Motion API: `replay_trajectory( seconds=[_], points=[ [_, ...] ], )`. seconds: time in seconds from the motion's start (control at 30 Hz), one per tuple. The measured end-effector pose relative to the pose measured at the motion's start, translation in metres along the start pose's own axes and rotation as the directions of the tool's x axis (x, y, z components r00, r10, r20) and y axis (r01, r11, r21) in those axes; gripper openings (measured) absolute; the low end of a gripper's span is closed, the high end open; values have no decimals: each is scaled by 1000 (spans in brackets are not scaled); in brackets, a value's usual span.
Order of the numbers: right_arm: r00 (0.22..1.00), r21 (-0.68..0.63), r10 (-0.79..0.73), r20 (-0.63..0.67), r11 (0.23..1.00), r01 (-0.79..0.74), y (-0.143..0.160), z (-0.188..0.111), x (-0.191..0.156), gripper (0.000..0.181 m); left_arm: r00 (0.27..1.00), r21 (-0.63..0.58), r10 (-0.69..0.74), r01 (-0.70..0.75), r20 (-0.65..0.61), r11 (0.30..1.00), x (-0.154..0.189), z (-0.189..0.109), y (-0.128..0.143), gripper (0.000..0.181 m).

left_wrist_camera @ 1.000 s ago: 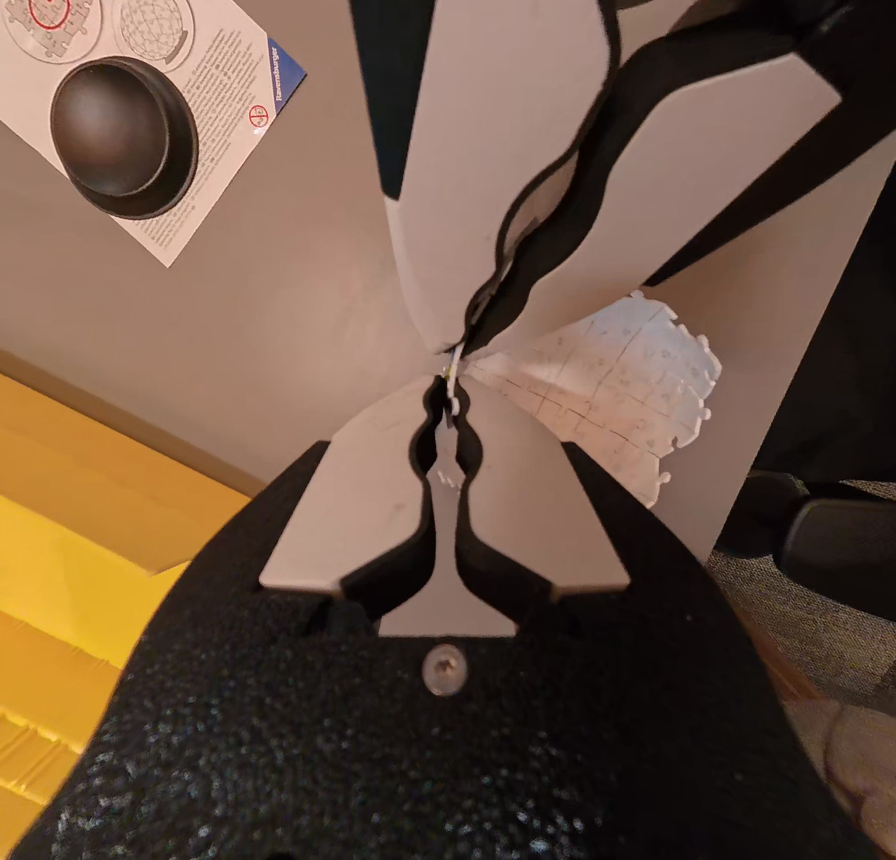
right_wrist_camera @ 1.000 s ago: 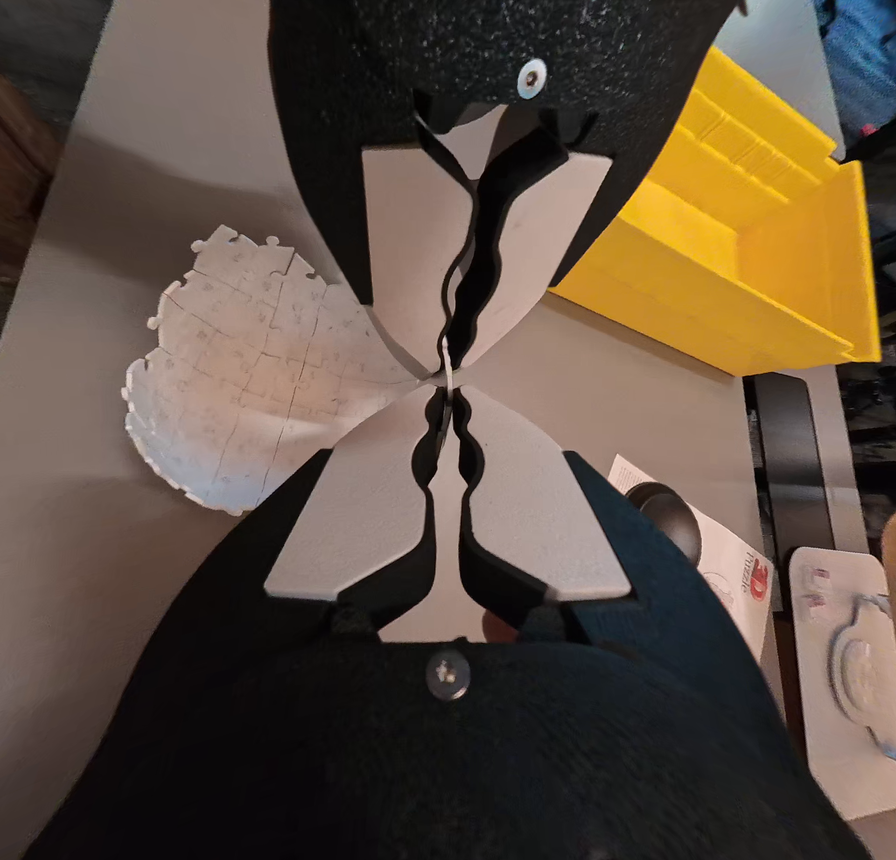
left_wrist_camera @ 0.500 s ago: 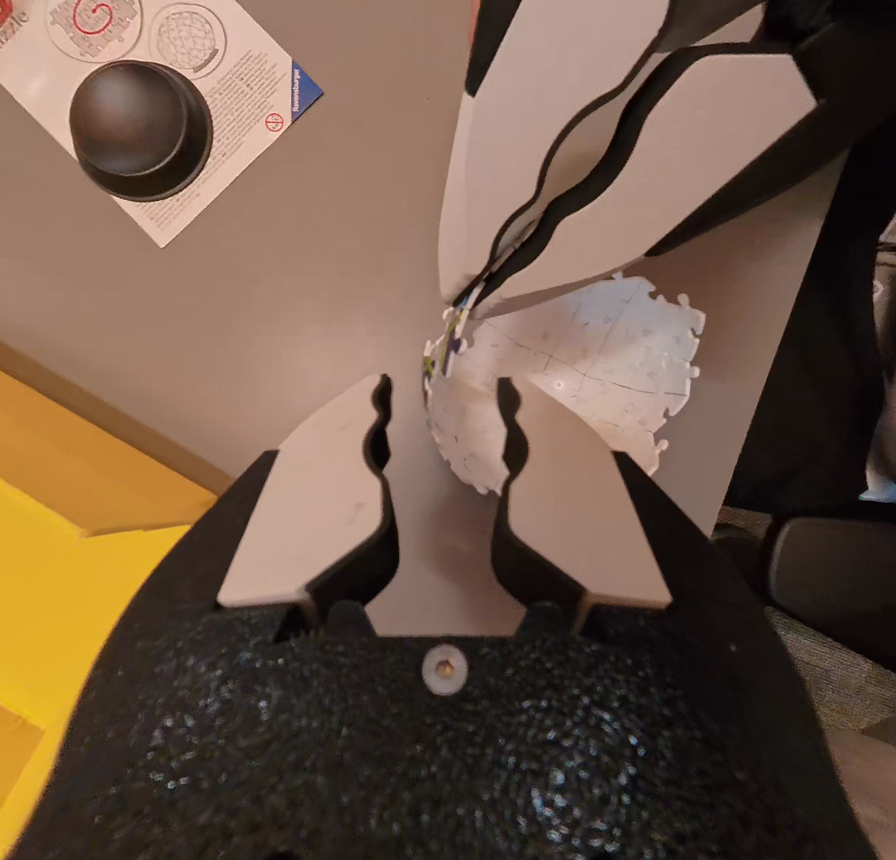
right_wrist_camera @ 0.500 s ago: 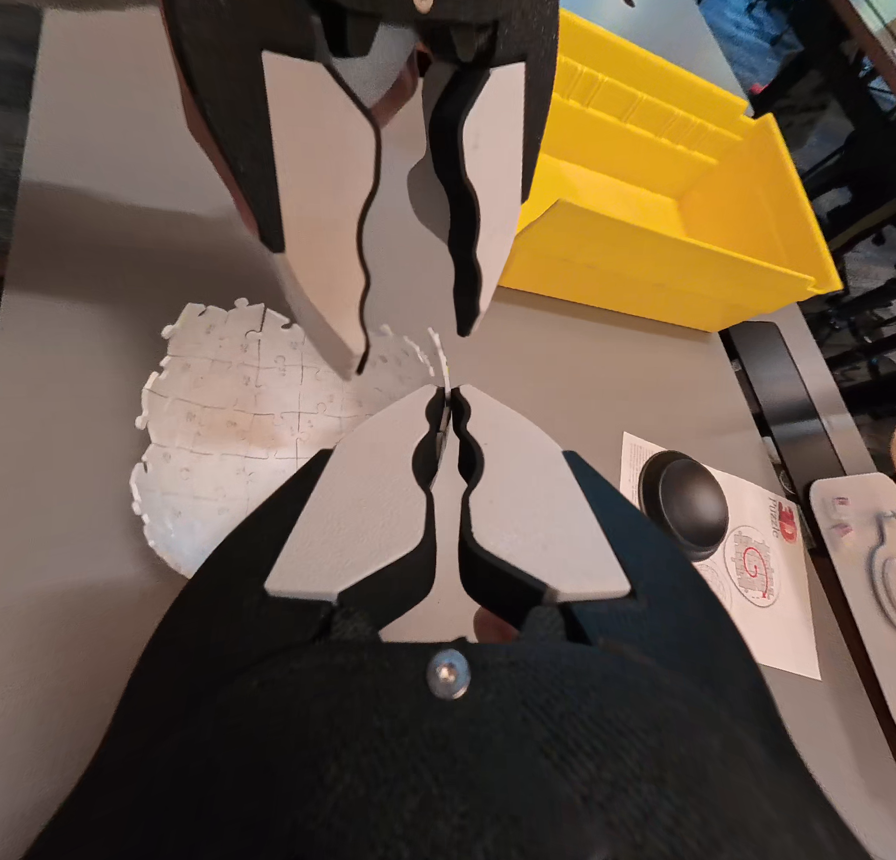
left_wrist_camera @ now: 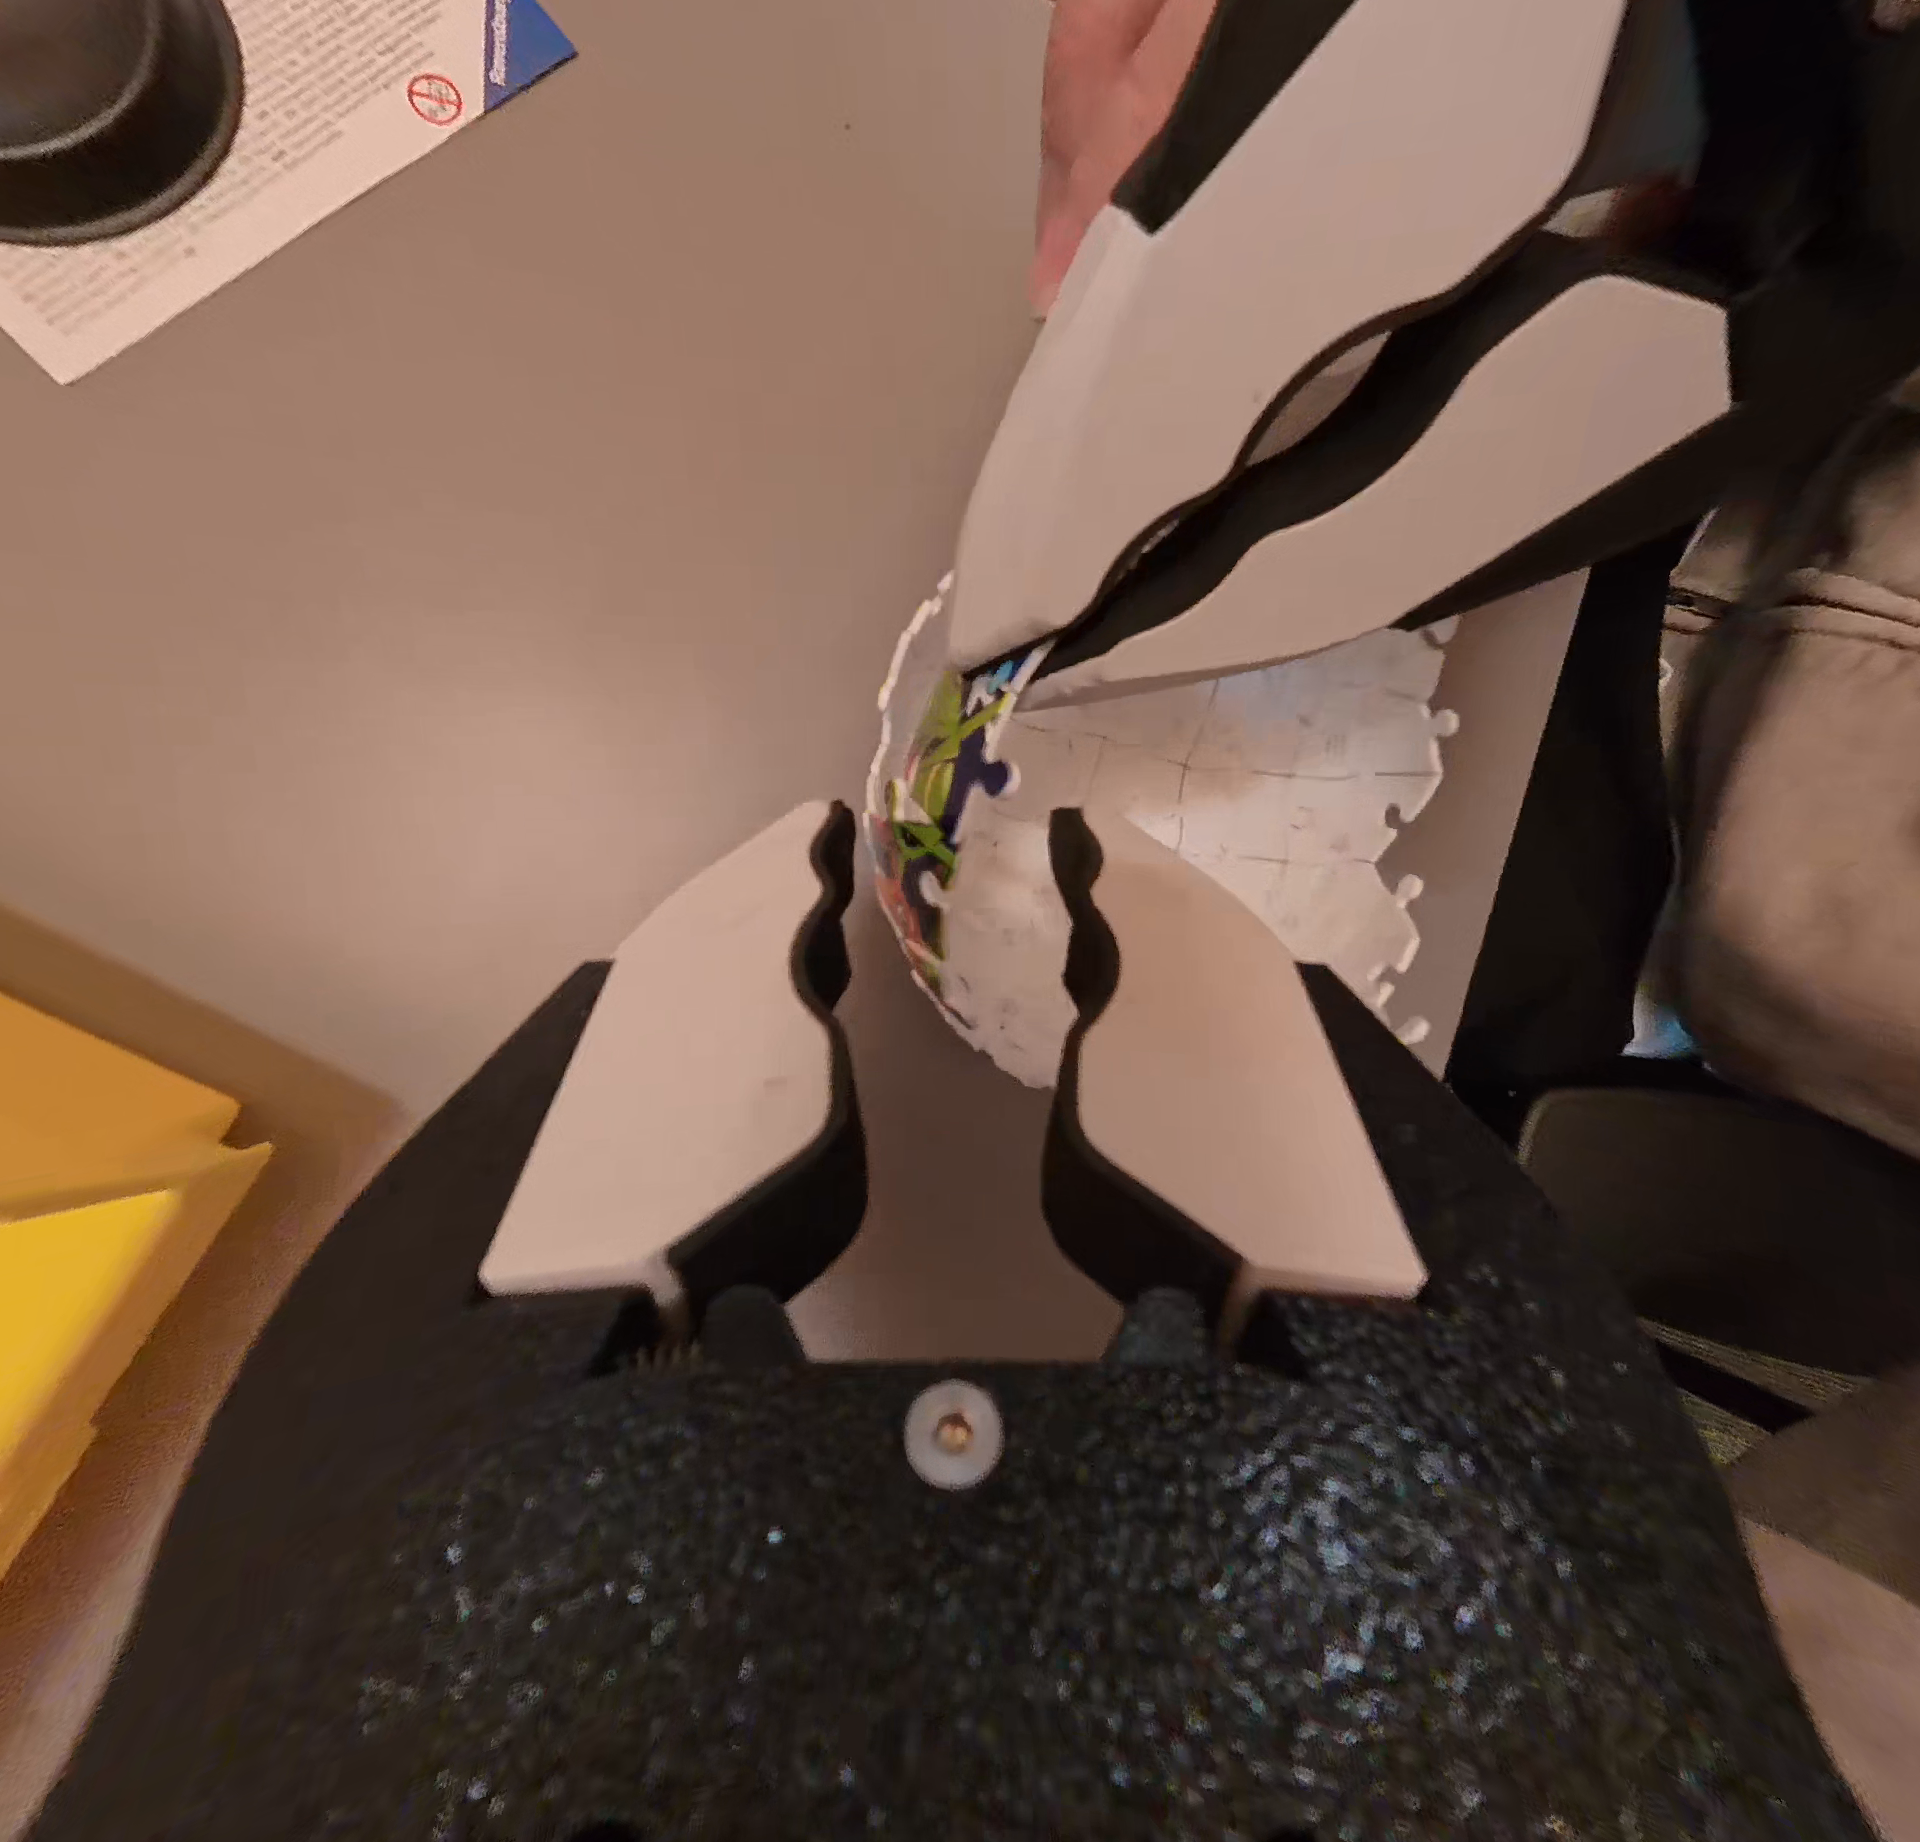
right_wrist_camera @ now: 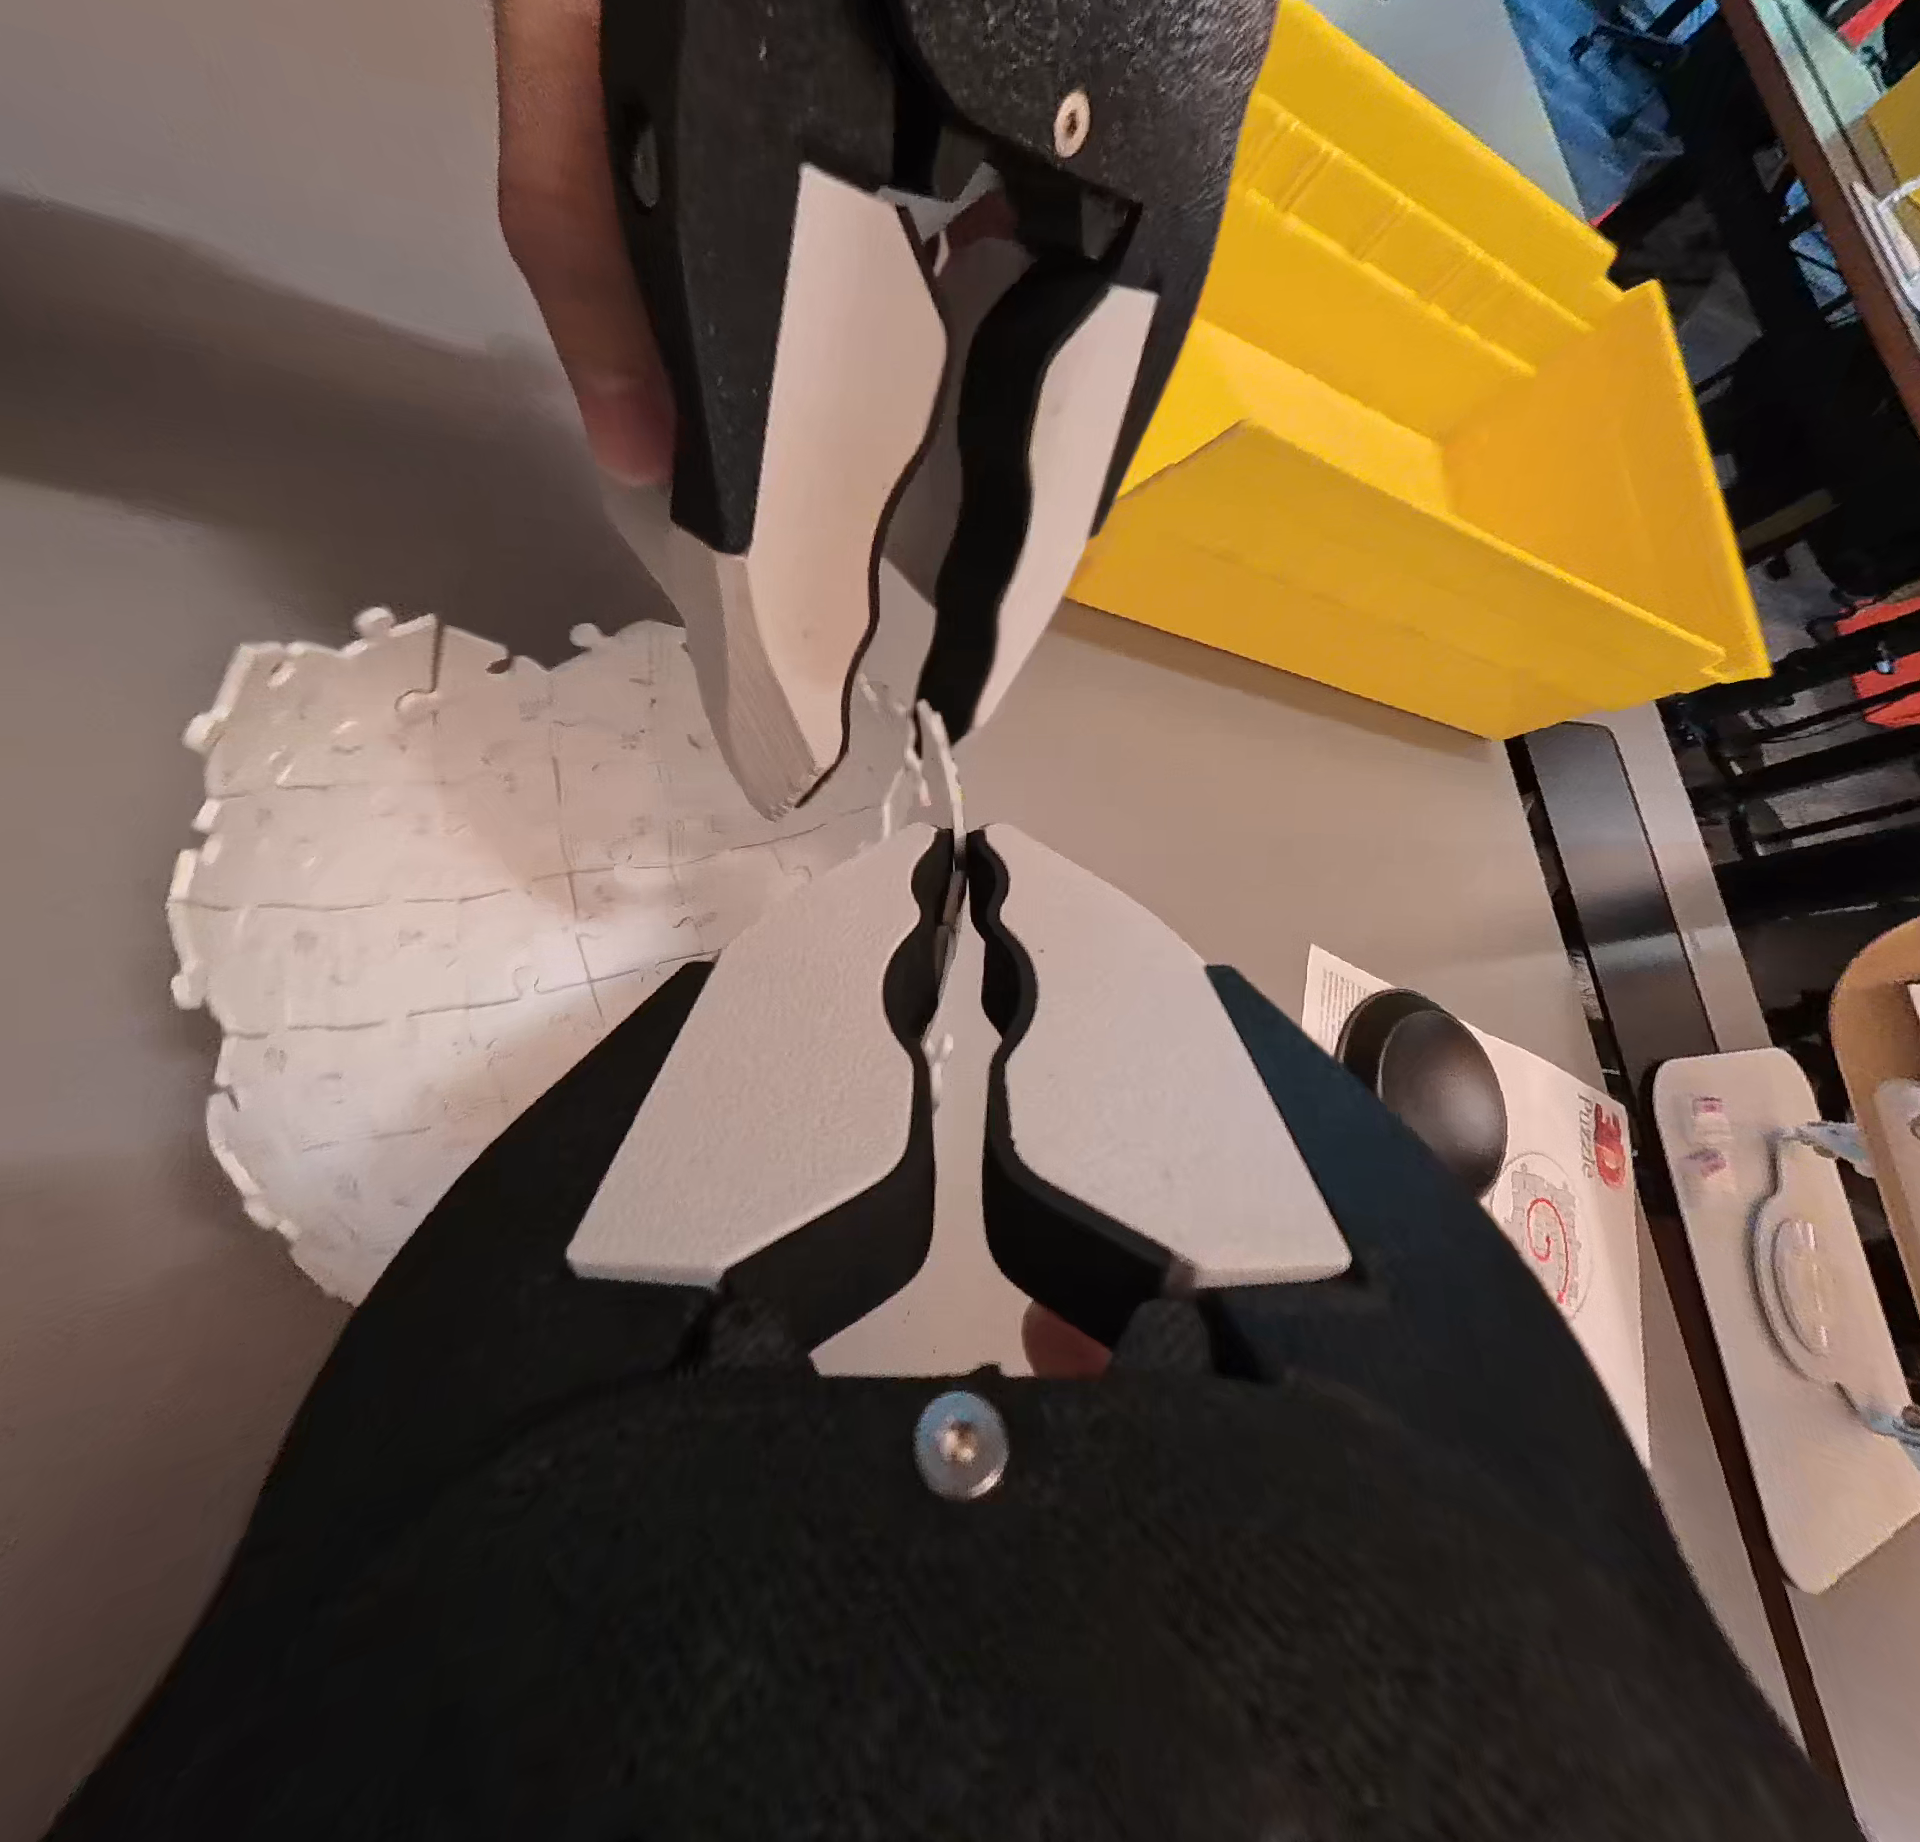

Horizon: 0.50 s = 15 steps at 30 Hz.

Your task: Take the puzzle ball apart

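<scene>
The rim of the puzzle ball shell (right_wrist_camera: 436, 919), white inside upward above the grey table (left_wrist_camera: 499, 566), is pinched by the right gripper (right_wrist_camera: 958, 838). The left gripper (left_wrist_camera: 951, 821) is spread apart, with the shell's edge between its fingers, ungripped.

A plain grey tabletop (right_wrist_camera: 1195, 836) carries a yellow plastic bin (right_wrist_camera: 1434, 504) near its far edge. A printed instruction sheet (right_wrist_camera: 1558, 1200) lies flat on it, with a round black stand (right_wrist_camera: 1423, 1075) sitting on the sheet. The puzzle ball's white curved shell (right_wrist_camera: 416, 909) appears to rest on the surface, hollow side up.
</scene>
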State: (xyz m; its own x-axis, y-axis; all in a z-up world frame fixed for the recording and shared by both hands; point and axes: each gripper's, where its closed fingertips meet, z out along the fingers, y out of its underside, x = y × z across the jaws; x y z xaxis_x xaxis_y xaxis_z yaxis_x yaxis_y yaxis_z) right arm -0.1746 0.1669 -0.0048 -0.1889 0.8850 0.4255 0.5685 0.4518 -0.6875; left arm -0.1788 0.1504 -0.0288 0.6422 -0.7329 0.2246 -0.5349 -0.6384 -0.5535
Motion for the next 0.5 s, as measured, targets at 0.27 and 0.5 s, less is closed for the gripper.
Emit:
replay_trajectory(
  seconds=[0.27, 0.5],
  points=[
    [999, 83, -21, 41, 996, 17, -7, 8, -1, 3, 995, 30, -96, 97, -24, 995, -4, 6, 10, 23],
    [993, 212, -66, 101, 976, 44, -15, 12, -3, 3, 996, 47, -94, 94, -9, 994, -9, 7, 16, 16]
  ],
)
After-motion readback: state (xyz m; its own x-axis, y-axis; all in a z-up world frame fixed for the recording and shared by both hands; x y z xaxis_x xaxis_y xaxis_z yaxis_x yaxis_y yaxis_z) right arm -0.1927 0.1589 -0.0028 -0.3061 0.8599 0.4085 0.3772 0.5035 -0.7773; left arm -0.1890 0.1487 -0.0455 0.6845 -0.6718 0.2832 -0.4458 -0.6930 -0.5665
